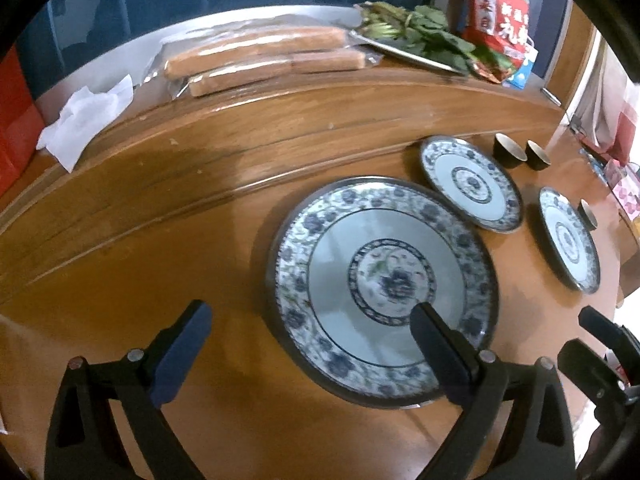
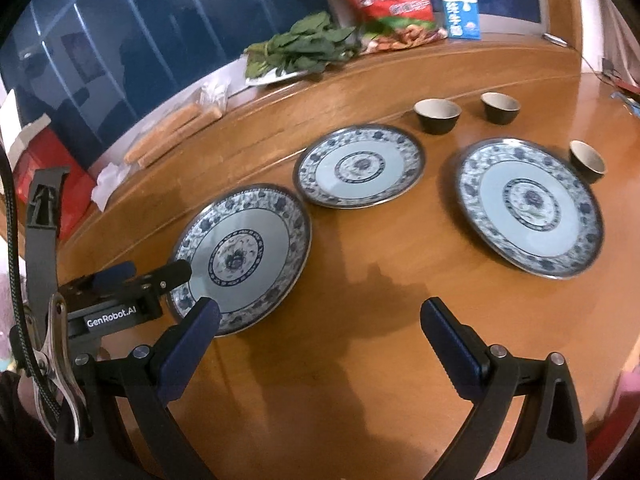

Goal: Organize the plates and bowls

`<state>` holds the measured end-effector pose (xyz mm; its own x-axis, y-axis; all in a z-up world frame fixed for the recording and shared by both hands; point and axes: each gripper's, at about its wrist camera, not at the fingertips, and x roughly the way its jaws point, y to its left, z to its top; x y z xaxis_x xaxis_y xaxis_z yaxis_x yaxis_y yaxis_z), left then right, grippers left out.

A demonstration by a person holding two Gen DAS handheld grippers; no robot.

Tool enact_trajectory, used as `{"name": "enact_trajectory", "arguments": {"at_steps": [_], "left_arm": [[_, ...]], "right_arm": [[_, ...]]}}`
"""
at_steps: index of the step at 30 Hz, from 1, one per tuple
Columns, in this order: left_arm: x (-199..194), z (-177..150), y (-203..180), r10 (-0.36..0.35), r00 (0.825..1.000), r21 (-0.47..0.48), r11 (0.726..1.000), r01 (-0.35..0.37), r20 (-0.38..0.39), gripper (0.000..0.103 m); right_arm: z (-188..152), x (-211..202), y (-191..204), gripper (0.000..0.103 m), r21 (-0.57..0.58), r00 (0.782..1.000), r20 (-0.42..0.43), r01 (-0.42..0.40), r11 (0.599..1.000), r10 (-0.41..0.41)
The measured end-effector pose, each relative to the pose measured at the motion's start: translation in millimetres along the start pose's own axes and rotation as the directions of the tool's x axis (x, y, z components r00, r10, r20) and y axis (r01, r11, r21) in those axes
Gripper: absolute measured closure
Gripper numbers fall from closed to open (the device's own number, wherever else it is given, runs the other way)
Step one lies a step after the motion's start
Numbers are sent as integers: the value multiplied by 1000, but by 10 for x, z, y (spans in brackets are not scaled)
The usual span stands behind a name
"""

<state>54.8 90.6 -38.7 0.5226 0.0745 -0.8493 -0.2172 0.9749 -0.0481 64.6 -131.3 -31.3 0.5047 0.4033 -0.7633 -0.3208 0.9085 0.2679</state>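
On the wooden surface [image 2: 360, 320]: three blue-patterned plates [image 2: 242, 256] unstacked, three small bowls [image 2: 437, 115] scattered; both claws [image 1: 310, 344] [image 2: 320, 336] spread apart, empty; sorting apparently unstarted.

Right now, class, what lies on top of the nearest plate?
Nothing rests on the nearest plate; only the open left claw hangs over its near edge, hiding part of the rim.

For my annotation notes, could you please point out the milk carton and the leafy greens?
milk carton [image 2: 460, 12], right wrist view, on its blue front face.
leafy greens [image 2: 304, 46], right wrist view, on the middle leaves.
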Motion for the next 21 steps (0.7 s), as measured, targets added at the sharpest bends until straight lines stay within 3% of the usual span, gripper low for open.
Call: {"name": "enact_trajectory", "arguments": {"at_steps": [3,14,21], "left_arm": [[89,39,43,4,1000,4,1000,-4,-8,7],[341,117,146,-30,999,2,1000,30,-44,14],[417,106,166,-28,998,0,1000,28,-56,16]], "right_arm": [[48,124,46,1,-9,1000,-26,-5,1000,5],[144,594,167,37,-40,993,-121,-5,999,0],[163,733,204,47,-47,990,-139,-17,999,11]]}}
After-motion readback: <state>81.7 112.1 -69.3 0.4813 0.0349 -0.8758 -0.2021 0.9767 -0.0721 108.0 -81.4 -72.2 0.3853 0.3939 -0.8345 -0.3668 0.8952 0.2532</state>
